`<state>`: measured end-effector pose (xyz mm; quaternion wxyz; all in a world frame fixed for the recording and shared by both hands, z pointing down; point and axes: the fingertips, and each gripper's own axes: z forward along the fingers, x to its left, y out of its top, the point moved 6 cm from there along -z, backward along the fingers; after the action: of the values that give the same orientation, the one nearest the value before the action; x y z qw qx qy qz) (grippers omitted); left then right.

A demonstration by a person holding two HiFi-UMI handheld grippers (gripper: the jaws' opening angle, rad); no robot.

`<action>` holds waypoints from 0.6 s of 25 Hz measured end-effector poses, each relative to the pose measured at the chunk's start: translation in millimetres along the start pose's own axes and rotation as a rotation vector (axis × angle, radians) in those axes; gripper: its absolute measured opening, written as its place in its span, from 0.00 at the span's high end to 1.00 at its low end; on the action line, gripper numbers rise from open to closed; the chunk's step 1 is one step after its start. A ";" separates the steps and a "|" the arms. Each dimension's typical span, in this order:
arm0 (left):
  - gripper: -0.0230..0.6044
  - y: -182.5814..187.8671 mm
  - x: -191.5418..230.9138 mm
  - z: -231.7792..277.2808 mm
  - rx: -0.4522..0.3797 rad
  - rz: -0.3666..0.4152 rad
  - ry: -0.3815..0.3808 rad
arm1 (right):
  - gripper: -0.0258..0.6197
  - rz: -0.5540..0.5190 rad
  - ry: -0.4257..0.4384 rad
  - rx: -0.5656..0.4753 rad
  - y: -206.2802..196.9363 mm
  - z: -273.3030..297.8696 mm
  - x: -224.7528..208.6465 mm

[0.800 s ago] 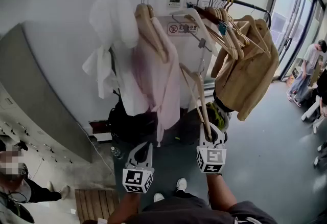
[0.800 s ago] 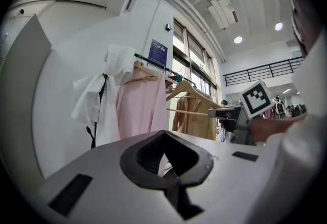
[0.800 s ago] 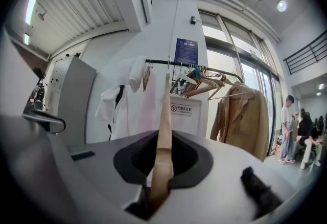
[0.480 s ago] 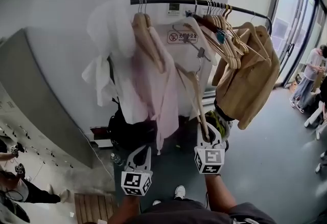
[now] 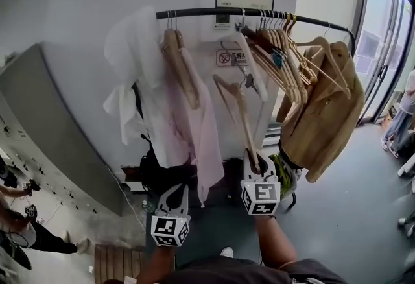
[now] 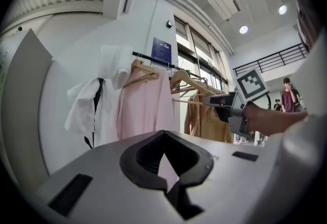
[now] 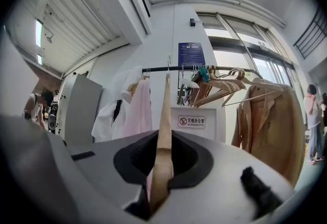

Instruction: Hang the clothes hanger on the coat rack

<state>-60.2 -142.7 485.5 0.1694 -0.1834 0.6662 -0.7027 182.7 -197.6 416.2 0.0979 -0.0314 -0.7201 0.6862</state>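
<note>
A black rail (image 5: pixel 207 11) of the coat rack runs across the top of the head view. My right gripper (image 5: pixel 254 163) is shut on the lower end of a bare wooden hanger (image 5: pixel 237 111). The hanger slants up and left, and its metal hook (image 5: pixel 247 80) hangs below the rail, apart from it. In the right gripper view the hanger (image 7: pixel 164 115) stands upright between the jaws of that gripper (image 7: pixel 162 166), with the rail (image 7: pixel 204 68) behind it. My left gripper (image 5: pixel 174 195) sits lower and to the left, shut and holding nothing; its jaws (image 6: pixel 164 166) face the clothes.
A white garment (image 5: pixel 133 75) and a pink shirt (image 5: pixel 194 127) hang at the rail's left. Several wooden hangers (image 5: pixel 285 59) and a tan jacket (image 5: pixel 327 114) crowd the right. A grey cabinet (image 5: pixel 45 127) stands left, glass doors (image 5: pixel 389 49) right. A person (image 5: pixel 405 114) stands far right.
The head view has tilted up, so the rail sits lower in the picture. My right gripper has carried the hanger a little up and left, nearer the rail. The left gripper has barely shifted.
</note>
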 end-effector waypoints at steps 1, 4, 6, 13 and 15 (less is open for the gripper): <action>0.96 -0.1 -2.1 2.7 0.004 0.003 0.008 | 0.89 0.002 0.010 -0.005 0.7 6.2 -3.1; 0.96 -2.6 -5.1 8.2 0.012 -0.002 0.029 | 0.89 0.004 0.022 -0.023 6.4 24.9 -11.7; 0.96 -5.6 -0.9 10.7 0.020 -0.007 0.041 | 0.89 0.002 0.025 -0.040 13.3 37.5 -12.4; 0.96 1.8 21.9 26.0 0.005 0.000 0.032 | 0.89 -0.006 0.003 -0.091 46.8 75.8 -4.1; 0.96 5.6 29.9 29.3 -0.007 -0.005 0.023 | 0.89 -0.010 -0.004 -0.108 60.6 88.2 -0.4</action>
<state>-72.3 -183.1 482.2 0.1593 -0.1775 0.6701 -0.7029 161.4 -280.9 352.5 0.0982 -0.0317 -0.7563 0.6460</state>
